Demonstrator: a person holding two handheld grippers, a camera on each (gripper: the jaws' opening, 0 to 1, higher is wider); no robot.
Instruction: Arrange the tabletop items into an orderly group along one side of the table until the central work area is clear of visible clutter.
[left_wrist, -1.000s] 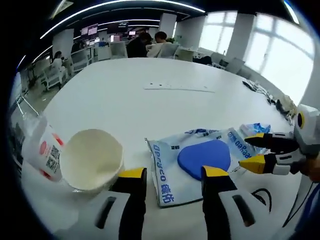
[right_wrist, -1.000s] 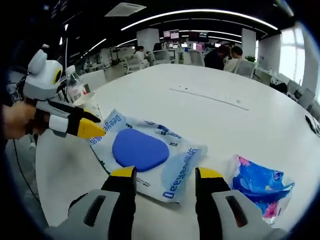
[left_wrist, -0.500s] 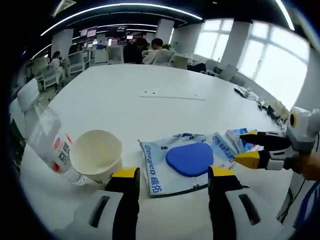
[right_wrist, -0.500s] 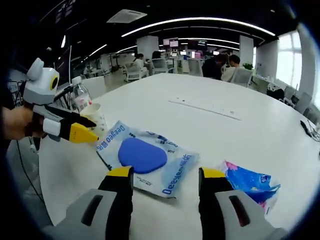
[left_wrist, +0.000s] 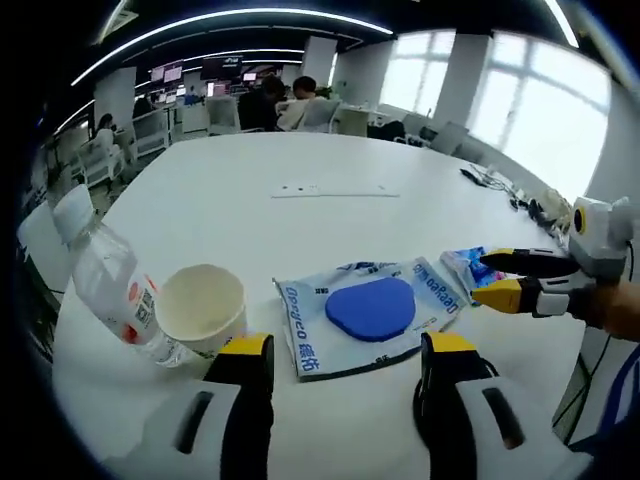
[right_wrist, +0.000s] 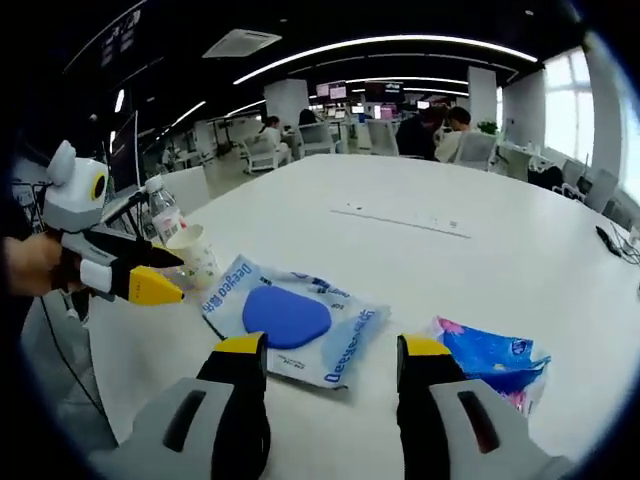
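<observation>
Broad round desk (left_wrist: 300, 160): plain white top.
Flat plastic wipes pack (left_wrist: 365, 312): pale blue-white film with blue lettering, solid blue rounded lid patch at its middle.
Paper cup (left_wrist: 201, 309): cream, unprinted inside.
Clear plastic water bottle (left_wrist: 112, 283): transparent, white label with a red mark and black code square.
Small crinkled tissue packet (right_wrist: 493, 362): bright blue with white and pink print.
Left tool (left_wrist: 345, 355): black jaws, yellow tips.
Right tool (right_wrist: 333, 352): black jaws, yellow tips, grey-white body.
</observation>
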